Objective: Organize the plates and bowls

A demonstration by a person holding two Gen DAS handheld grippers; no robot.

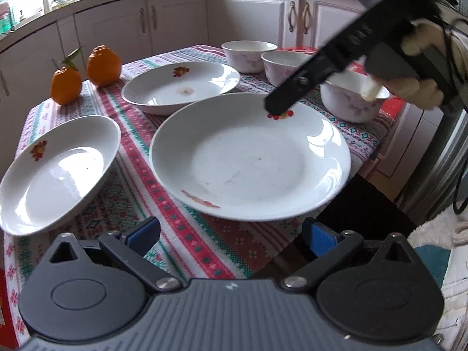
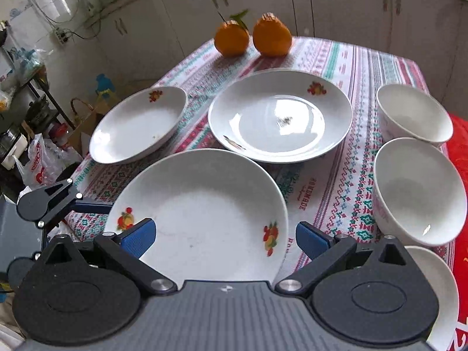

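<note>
Both tools hang spread and empty, the right tool over the nearest plate, the left tool at its rim. Three plates and three bowls sit apart on the tabletop, so stacking seems not yet begun.

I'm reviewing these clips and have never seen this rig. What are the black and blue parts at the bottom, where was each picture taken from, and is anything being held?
Nothing is held yet. The black and blue parts are handheld two-finger grippers, one per hand, each with a camera looking along its fingers. One picture is from the left gripper, the other from the right gripper; both are open. The right one, with the person's hand, also shows in the left view. On the patterned tablecloth lie three plates, the nearest below the right gripper, three bowls and two oranges.
</note>
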